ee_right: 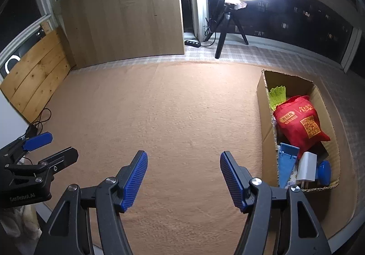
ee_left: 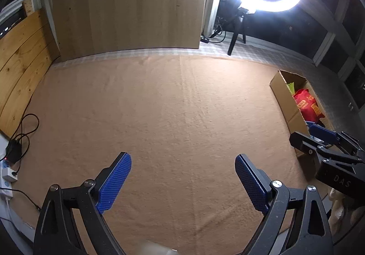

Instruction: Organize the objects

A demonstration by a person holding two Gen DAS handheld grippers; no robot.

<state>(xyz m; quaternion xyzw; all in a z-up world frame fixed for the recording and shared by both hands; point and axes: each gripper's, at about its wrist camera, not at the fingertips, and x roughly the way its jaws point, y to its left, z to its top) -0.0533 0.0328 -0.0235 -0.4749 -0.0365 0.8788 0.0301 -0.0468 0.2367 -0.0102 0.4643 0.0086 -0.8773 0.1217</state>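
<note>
Both my grippers hang over the bare blanket (ee_right: 171,106), left gripper (ee_left: 183,163) spread wide, right gripper (ee_right: 183,161) parted, each empty. The box (ee_right: 265,104) of objects sits right.

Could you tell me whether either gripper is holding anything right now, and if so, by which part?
Nothing is held. The left gripper and right gripper both stand open over the bare orange cloth.

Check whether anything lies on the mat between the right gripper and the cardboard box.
Nothing visible does. The right gripper is open and empty over bare tan mat; the cardboard box, already holding items, sits to its right with only mat between.
</note>
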